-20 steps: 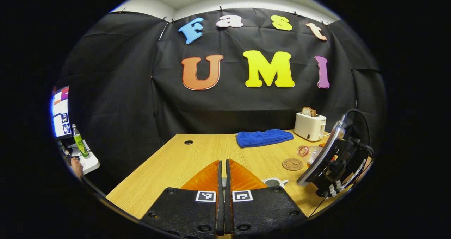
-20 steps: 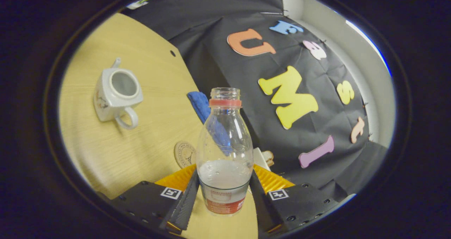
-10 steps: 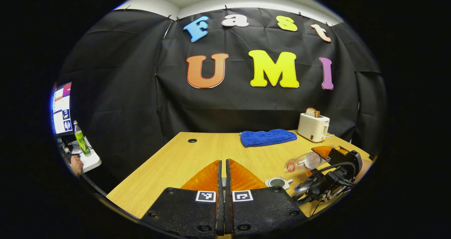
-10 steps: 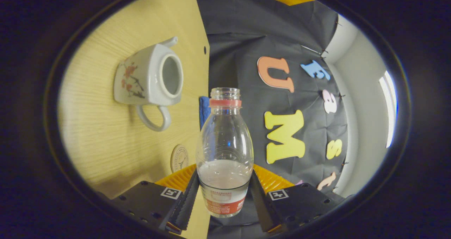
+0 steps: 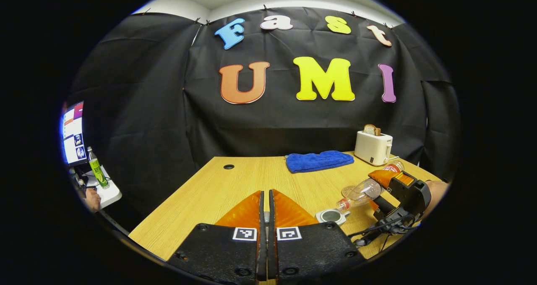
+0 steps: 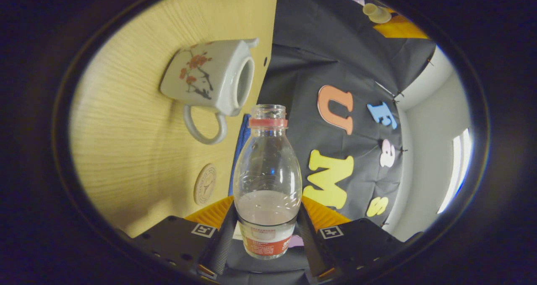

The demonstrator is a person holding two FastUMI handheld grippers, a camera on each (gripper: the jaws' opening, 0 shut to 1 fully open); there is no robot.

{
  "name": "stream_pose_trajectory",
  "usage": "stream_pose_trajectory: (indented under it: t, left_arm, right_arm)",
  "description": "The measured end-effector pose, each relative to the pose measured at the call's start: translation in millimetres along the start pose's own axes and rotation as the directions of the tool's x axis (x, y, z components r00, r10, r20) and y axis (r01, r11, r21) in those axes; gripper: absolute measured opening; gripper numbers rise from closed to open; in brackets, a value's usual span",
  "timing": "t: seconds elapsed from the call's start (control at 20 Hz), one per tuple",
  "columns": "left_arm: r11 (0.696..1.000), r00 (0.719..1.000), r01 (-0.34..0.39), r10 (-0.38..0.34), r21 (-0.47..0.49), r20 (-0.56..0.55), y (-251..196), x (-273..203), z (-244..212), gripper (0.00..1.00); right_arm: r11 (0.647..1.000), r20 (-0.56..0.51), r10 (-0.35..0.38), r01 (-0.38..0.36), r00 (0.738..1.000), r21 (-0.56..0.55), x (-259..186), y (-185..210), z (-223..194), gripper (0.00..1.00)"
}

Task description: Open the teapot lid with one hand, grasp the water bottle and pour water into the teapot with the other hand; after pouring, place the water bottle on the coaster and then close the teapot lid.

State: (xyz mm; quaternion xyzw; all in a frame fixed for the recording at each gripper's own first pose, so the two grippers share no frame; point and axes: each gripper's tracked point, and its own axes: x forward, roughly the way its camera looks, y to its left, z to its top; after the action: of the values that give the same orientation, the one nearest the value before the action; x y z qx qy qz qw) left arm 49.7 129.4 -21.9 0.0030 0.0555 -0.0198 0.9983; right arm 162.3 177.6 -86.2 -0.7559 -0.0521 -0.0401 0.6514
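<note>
teapot (image 5: 331,216) body behind fingers (image 5: 293,218)

Your table (image 5: 235,184) left of teapot (image 5: 331,216) is bare; towel (image 5: 319,161), toaster (image 5: 372,147) block the back.

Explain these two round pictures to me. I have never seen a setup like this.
There is no robot here. A person holds a two-finger gripper in each hand, and a fisheye camera rides on each one, looking along its fingers.

The left gripper view looks across the wooden table from the left gripper, whose fingers are pressed together. The right gripper view shows the teapot lid at their tip.

The right gripper view looks rolled sideways because the right gripper holds the water bottle tipped over. The bottle is clamped between its fingers, mouth toward the open teapot. I see no water running out.

Also on the table are a round coaster, a blue towel and a toaster.
</note>
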Motion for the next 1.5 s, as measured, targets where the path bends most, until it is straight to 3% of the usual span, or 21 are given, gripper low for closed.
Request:
stream_pose_trajectory:
  t: [1.0, 1.5]
  left_arm:
    - [0.999, 1.000, -0.028, 0.028, 0.027, -0.004, 0, 0, 0, 0.04]
    - [0.999, 1.000, -0.018, 0.018, 0.026, -0.001, -1, -2, 2, 0.04]
  right_arm:
    - [0.983, 0.042, -0.096, 0.101, 0.994, -0.152, 2, -23, 6, 0.77]
    - [0.949, 0.071, -0.190, 0.202, 0.979, -0.243, 5, -57, 7, 0.76]
